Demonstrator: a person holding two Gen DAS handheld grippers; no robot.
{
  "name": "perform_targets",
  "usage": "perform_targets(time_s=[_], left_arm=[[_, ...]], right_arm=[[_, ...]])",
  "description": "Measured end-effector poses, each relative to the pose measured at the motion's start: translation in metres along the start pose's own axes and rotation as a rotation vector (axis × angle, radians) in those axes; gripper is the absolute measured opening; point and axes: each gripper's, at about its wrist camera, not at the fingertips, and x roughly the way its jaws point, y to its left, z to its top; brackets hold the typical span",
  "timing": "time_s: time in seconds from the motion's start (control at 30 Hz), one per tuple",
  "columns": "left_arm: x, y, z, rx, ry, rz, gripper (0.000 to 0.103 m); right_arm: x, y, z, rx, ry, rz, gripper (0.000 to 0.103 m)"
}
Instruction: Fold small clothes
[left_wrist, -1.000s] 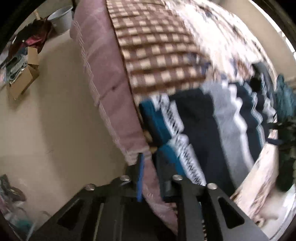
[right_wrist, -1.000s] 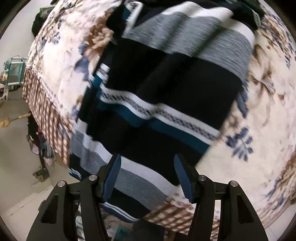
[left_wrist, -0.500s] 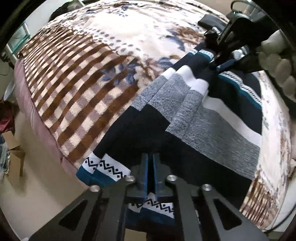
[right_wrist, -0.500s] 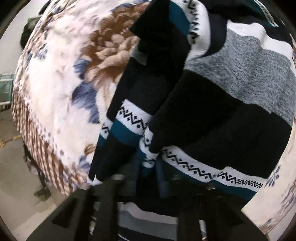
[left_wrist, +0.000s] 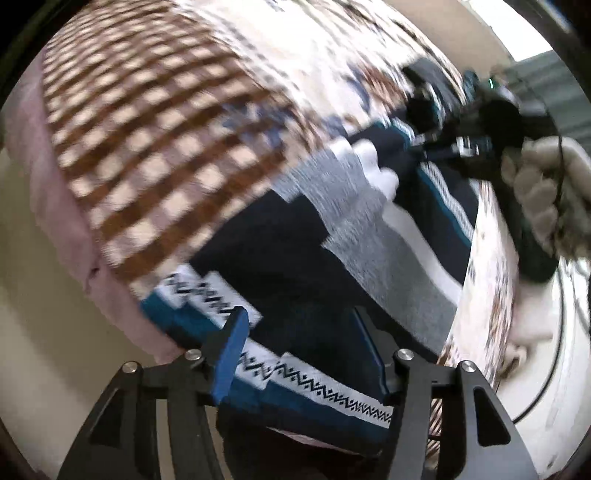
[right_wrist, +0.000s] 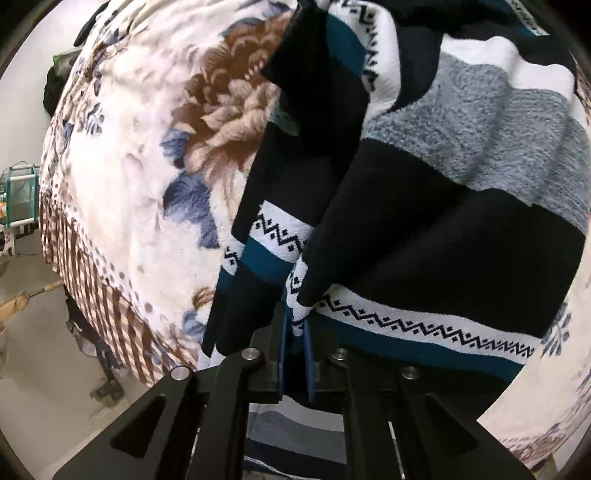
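My striped navy, grey and teal sweater (right_wrist: 461, 236) lies rumpled on the blanket (right_wrist: 140, 155), my right tongs (right_wrist: 295, 332) pinching its hem while my left tongs (left_wrist: 303, 350) are opening around it.

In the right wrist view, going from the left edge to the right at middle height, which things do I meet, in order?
Green-framed rack → floral blanket → striped sweater.

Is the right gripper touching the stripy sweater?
Touching. The right wrist view shows the right gripper with its blue pads pinched on a fold of the sweater.
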Motion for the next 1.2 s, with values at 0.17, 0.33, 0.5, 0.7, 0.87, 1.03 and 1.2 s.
perform_targets(time_s=[0.17,0.33,0.5,0.7,0.87,1.03,1.2], left_arm=[[0.026,-0.009,0.002,0.067,0.045,0.086,0.015],[0.008,-0.031,0.001,0.150,-0.048,0.169,0.006],[-0.030,-0.041,0.009,0.133,-0.119,0.167,0.006],[-0.034,-0.009,0.025,0.072,-0.105,0.170,0.006],[-0.006,0.025,0.038,0.016,0.010,0.153,0.011],[-0.025,0.052,0.036,-0.067,0.005,0.164,0.039],[-0.047,0.072,0.030,-0.165,0.019,0.016,0.050]], right_arm=[[0.008,-0.007,-0.003,0.002,0.038,0.005,0.012],[0.008,-0.005,-0.010,0.004,-0.002,0.025,0.008],[-0.007,0.002,-0.017,0.004,-0.055,0.055,0.007],[-0.023,0.023,-0.020,-0.021,-0.093,0.088,0.006],[0.002,0.038,-0.008,-0.024,-0.078,0.040,0.007],[0.013,0.033,-0.011,-0.078,-0.018,0.138,0.030],[-0.015,-0.005,-0.063,-0.118,-0.053,0.216,0.052]])
